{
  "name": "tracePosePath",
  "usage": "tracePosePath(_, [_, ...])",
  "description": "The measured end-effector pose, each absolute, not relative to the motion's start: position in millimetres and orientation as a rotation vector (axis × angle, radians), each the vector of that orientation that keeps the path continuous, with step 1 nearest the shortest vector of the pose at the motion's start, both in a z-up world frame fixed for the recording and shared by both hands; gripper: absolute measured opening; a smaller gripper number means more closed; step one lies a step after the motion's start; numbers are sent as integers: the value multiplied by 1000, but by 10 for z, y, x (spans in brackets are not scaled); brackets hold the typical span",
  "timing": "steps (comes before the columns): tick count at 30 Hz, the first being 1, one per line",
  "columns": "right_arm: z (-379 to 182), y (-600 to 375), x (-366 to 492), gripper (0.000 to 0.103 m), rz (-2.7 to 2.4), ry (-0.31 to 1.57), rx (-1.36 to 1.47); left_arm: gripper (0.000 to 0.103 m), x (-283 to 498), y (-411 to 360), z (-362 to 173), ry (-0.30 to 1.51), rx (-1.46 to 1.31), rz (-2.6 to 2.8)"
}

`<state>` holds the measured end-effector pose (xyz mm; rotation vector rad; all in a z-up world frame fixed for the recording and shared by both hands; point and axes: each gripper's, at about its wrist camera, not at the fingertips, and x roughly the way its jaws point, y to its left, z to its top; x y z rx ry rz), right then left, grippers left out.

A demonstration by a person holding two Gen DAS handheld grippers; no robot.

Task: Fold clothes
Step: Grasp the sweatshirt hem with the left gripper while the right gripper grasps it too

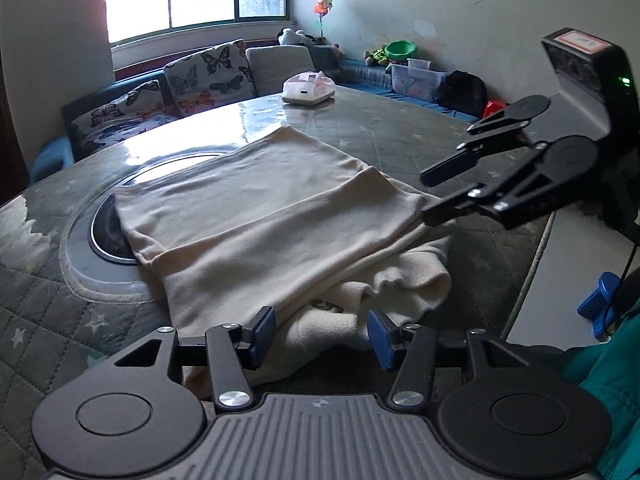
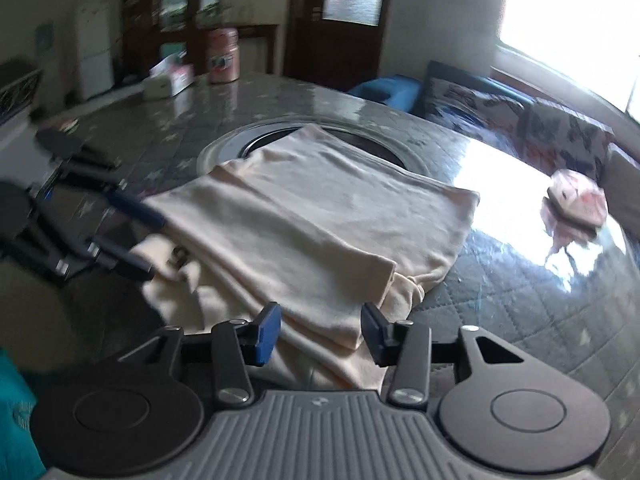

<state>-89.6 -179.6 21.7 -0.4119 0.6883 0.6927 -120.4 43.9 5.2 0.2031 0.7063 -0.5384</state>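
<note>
A cream garment [image 1: 260, 216] lies folded in layers on the round table, with loose bunched cloth at its near right corner [image 1: 404, 276]. My left gripper [image 1: 322, 336] is open at the garment's near edge, and cloth lies between its blue pads. In the right wrist view it [image 2: 154, 246] comes in from the left, open around the cloth's edge. My right gripper [image 2: 320, 336] is open too, its pads on either side of a folded corner of the garment [image 2: 320, 216]. In the left wrist view it [image 1: 426, 197] stands open at the garment's right edge.
The table [image 1: 400, 136] has a quilted grey cover under a glossy sheet and a round recessed plate [image 1: 104, 236] partly under the garment. A tissue pack [image 1: 308, 88] lies far back. A pink jar [image 2: 223, 54] and a box [image 2: 168, 78] stand at another edge. A cushioned sofa [image 1: 204, 76] lies beyond.
</note>
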Motion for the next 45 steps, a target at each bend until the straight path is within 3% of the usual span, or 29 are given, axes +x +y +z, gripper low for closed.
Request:
tracePosePath(14, [155, -1674, -1269, 58, 844, 657, -715, 53, -1251, 405, 35, 696, 267, -569])
tracePosePath(18, [84, -1638, -1292, 59, 856, 649, -746, 41, -1254, 358, 28, 676, 285, -578])
tracePosePath(21, [40, -1607, -1313, 59, 859, 624, -780, 19, -1262, 331, 17, 664, 302, -584])
tracePosePath(24, [6, -1572, -1336, 59, 867, 593, -798, 14, -1241, 335, 12, 658, 293, -572])
tracePosePath(32, [-46, -1450, -1297, 47, 887, 535, -788, 13, -1040, 459, 151, 647, 172, -540])
tracePosePath(45, [-36, -1457, -1232, 47, 882, 536, -722, 12, -521, 580, 183, 680, 51, -556])
